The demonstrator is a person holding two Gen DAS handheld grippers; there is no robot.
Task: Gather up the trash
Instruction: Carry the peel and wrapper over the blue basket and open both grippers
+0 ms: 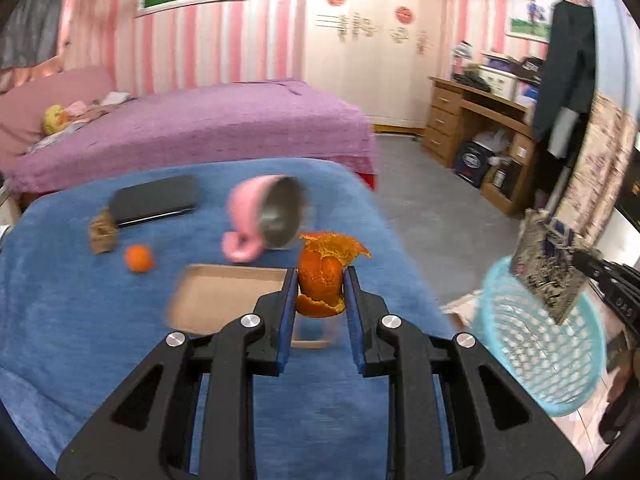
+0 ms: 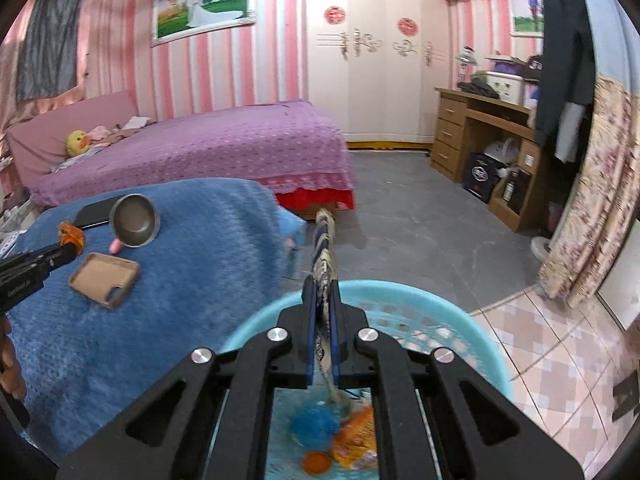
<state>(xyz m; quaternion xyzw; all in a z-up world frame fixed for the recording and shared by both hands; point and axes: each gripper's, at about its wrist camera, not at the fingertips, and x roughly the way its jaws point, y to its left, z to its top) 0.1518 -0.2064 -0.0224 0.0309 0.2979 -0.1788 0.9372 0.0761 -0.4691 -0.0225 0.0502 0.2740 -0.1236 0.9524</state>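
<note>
Left claw [image 1: 321,280] is clamping a curled orange tangerine peel [image 1: 326,268], holding it above the blue-cloth-covered desk [image 1: 100,320] — just in front of a tipped pink metal-lined mug [image 1: 266,216] and over a tan phone case [image 1: 224,296]. Right claw [image 2: 323,312] is pinching a flattened patterned snack wrapper [image 2: 324,248] over the light-blue perforated plastic basket [image 2: 472,328] (blue and orange scraps lying inside). A whole small tangerine [image 1: 139,258] is sitting on the cloth.
</note>
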